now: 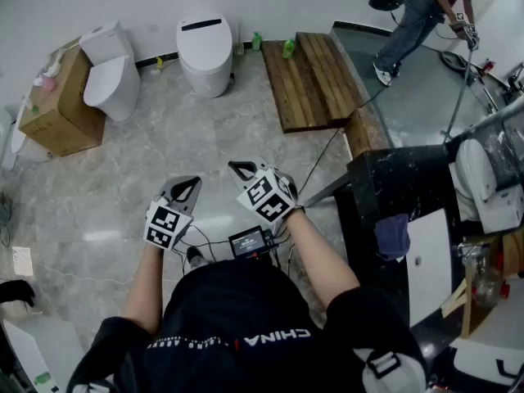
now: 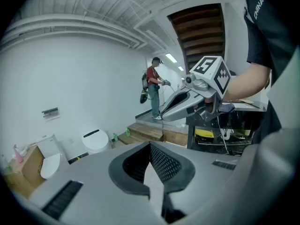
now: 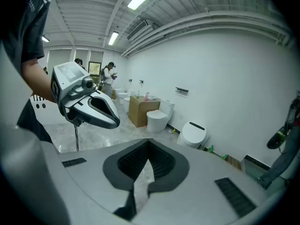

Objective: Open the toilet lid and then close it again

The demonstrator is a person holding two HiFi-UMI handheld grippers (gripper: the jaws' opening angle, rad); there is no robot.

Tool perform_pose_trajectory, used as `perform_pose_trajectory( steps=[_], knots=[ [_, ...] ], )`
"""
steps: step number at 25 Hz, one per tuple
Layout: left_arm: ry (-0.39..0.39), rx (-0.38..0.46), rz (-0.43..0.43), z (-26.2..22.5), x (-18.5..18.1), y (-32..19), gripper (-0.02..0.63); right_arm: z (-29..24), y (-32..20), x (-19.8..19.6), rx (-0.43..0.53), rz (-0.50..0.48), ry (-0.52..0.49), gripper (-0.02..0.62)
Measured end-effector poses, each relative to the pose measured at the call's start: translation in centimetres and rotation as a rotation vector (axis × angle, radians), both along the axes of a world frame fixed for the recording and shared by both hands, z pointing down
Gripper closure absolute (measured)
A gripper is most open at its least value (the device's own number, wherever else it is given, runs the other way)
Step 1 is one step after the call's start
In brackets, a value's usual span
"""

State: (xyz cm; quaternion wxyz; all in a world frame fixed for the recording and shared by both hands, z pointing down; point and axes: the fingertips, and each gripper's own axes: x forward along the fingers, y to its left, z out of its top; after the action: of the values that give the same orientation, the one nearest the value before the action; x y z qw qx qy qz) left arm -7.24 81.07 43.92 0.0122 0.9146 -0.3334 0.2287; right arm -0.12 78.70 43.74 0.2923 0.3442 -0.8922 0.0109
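Observation:
Two white toilets stand by the far wall, both with lids down: a rounded smart toilet [image 1: 205, 51] [image 2: 95, 140] [image 3: 194, 134] and, left of it, a toilet with a tank [image 1: 110, 76] [image 2: 49, 161] [image 3: 159, 118]. Both grippers hover side by side over the marble floor, well short of the toilets. My left gripper [image 1: 187, 184] [image 2: 150, 146] [image 3: 91, 109] is shut with nothing in it. My right gripper [image 1: 238, 169] [image 3: 149, 144] [image 2: 187, 102] is also shut and empty.
A cardboard box [image 1: 57, 105] sits left of the tank toilet. A wooden platform [image 1: 315, 80] lies to the right of the smart toilet, with green bottles [image 1: 288, 49] at its far end. A black counter [image 1: 393, 195] stands at my right. Another person [image 1: 426, 15] works at the back right.

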Motion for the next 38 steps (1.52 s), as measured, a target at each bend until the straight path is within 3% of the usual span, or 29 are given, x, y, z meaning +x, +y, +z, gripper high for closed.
perform_pose_trajectory(
  steps=[27,38],
  knots=[
    [-0.001,-0.015,0.009,0.9,0.8,-0.5,0.595,-0.1,-0.1,0.8,-0.026,-0.002,-0.085,0.583],
    [-0.017,-0.018,-0.039,1.3,4.3,-1.5,0.595,0.7,0.2,5.5,-0.061,-0.006,-0.117,0.583]
  ],
)
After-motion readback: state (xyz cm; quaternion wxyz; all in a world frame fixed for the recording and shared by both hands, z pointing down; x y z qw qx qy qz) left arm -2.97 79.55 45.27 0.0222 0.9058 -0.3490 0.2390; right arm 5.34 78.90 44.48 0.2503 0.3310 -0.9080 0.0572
